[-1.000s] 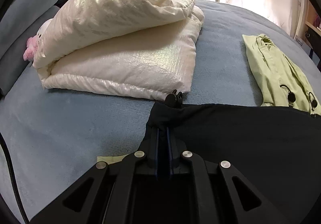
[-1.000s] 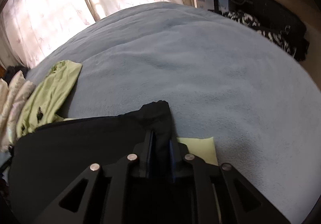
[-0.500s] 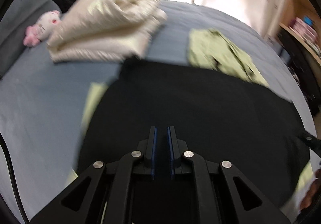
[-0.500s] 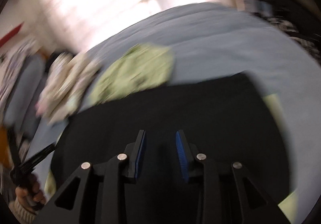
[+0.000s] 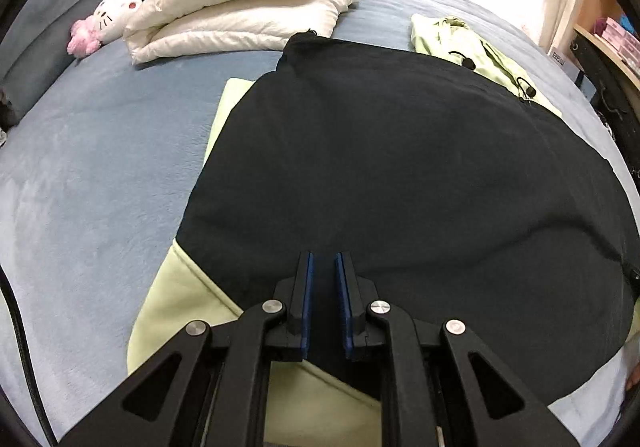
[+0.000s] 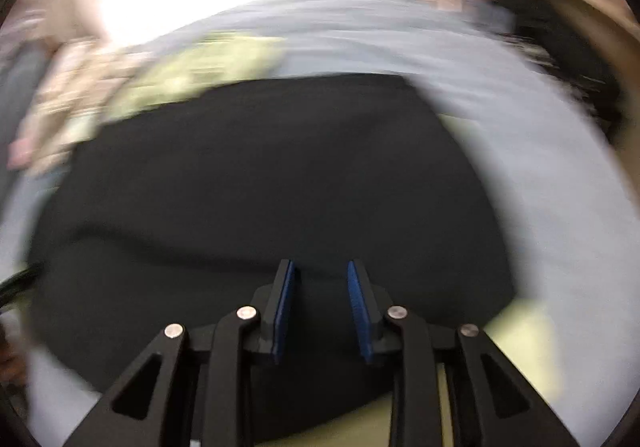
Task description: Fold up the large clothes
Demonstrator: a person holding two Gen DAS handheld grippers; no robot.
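The black garment lies spread flat on the blue bed, over a pale green layer that shows at its near and left edges. A cream duvet, a plush toy and a green jacket sit beyond it.

The left claw hangs over the near edge, its jaws a narrow gap apart and opening, with nothing pinched. The right claw is spread wider, its jaws closing, also empty; its view is smeared by motion.

The step looks like picking the next hold. To do it well, I would take two matching corners or edge points, one per claw, pinch only the black layer unless the green is meant to fold with it, lift both sides evenly and lay the fold down with edges aligned.

A box on the right shelf carries a label, too small to read.
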